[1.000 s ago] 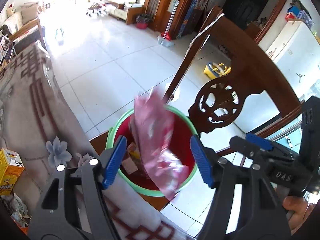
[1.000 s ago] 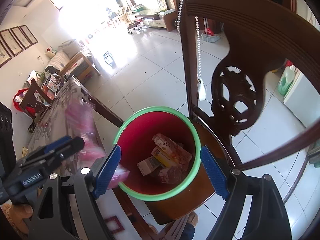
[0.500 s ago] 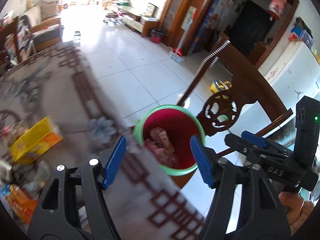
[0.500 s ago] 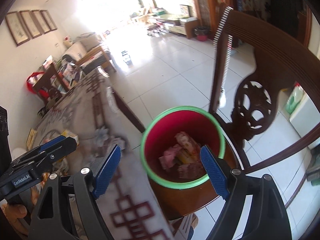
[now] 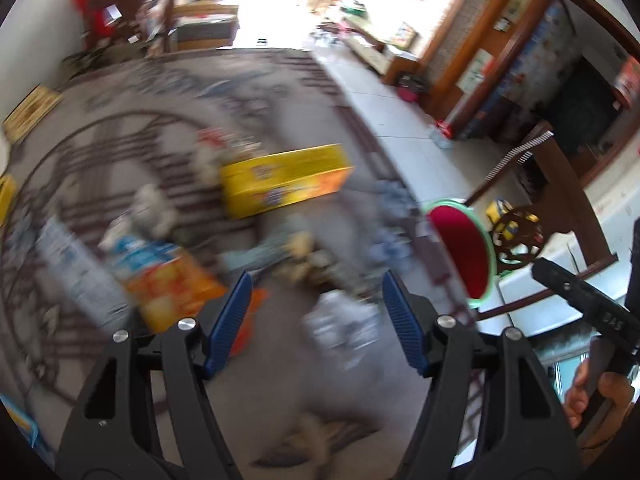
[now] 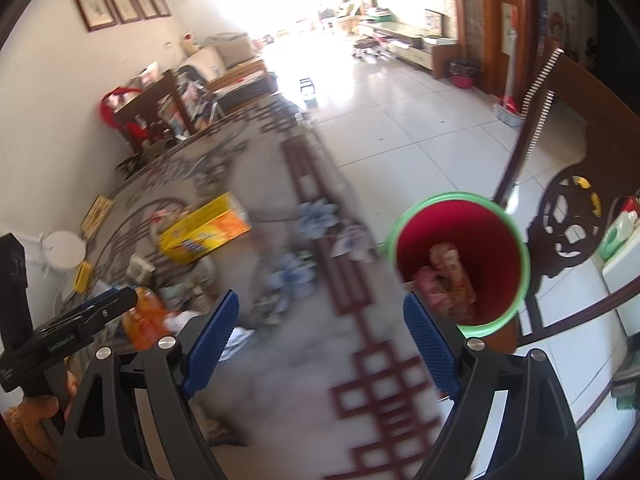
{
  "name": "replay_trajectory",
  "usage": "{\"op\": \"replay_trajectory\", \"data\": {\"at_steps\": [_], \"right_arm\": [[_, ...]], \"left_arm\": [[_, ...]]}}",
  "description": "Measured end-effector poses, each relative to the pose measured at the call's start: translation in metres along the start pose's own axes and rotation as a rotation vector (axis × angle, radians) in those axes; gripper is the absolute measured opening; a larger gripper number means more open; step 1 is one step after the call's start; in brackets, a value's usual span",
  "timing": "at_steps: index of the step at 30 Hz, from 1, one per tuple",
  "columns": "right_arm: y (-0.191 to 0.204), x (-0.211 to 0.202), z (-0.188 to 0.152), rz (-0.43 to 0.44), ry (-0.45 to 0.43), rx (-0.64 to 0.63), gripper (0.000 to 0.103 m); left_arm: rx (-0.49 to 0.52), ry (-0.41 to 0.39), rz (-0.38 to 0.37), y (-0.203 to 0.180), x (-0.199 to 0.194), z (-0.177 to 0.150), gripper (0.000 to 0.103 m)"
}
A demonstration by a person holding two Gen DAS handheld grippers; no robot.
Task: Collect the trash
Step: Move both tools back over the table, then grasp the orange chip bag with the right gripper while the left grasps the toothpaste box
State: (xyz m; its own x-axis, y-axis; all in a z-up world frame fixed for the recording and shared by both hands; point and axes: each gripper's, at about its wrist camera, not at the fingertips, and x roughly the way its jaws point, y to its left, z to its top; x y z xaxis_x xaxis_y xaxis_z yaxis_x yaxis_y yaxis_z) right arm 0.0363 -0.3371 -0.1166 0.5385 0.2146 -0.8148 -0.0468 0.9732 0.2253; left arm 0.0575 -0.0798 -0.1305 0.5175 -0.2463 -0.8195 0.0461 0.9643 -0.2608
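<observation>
My left gripper (image 5: 315,280) is open and empty above the patterned tablecloth (image 5: 280,380). Blurred trash lies under it: a yellow box (image 5: 280,180), an orange packet (image 5: 168,284), a white-blue carton (image 5: 76,268) and a pale crumpled wrapper (image 5: 340,320). My right gripper (image 6: 320,296) is open with nothing between its fingers, over the table's edge. To its right stands the red bin with a green rim (image 6: 456,220), holding a pink wrapper (image 6: 428,284) and other packets (image 6: 452,268). In the left wrist view that bin (image 5: 460,252) is off to the right.
A carved dark wooden chair (image 6: 568,220) stands right behind the bin. White floor tiles (image 6: 400,128) stretch beyond the table. More clutter and the yellow box (image 6: 204,232) lie at the table's left. A hand (image 5: 592,392) holds the other gripper at the right edge.
The pink wrapper fell from above the bin and now lies inside it. Both grippers swung left, away from the bin and over the table. Both stay open.
</observation>
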Motion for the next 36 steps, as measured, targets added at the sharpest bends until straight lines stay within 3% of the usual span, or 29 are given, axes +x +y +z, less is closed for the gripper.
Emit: {"op": "replay_trajectory", "data": {"at_steps": [10, 16, 22, 29, 31, 32, 36], "right_arm": [[0.099, 0.026, -0.021, 0.079, 0.064, -0.112, 0.082], [0.177, 0.077, -0.031, 0.134, 0.164, -0.310, 0.082], [0.228, 0.139, -0.033, 0.140, 0.272, -0.463, 0.082], [0.250, 0.192, -0.029, 0.146, 0.378, -0.508, 0.082], [0.254, 0.200, -0.032, 0.135, 0.396, -0.523, 0.075], [0.255, 0.200, -0.033, 0.131, 0.393, -0.534, 0.066], [0.259, 0.189, -0.035, 0.150, 0.365, -0.546, 0.053]], "left_arm": [[-0.139, -0.034, 0.091, 0.103, -0.043, -0.025, 0.068], [-0.272, -0.049, 0.138, 0.166, -0.057, -0.040, 0.068], [-0.348, -0.045, 0.144, 0.198, -0.057, -0.045, 0.068], [-0.391, -0.022, 0.128, 0.211, -0.041, -0.040, 0.068], [-0.407, -0.003, 0.125, 0.214, -0.033, -0.038, 0.068], [-0.417, 0.002, 0.125, 0.215, -0.029, -0.036, 0.068], [-0.460, 0.026, 0.116, 0.219, -0.011, -0.028, 0.068]]}}
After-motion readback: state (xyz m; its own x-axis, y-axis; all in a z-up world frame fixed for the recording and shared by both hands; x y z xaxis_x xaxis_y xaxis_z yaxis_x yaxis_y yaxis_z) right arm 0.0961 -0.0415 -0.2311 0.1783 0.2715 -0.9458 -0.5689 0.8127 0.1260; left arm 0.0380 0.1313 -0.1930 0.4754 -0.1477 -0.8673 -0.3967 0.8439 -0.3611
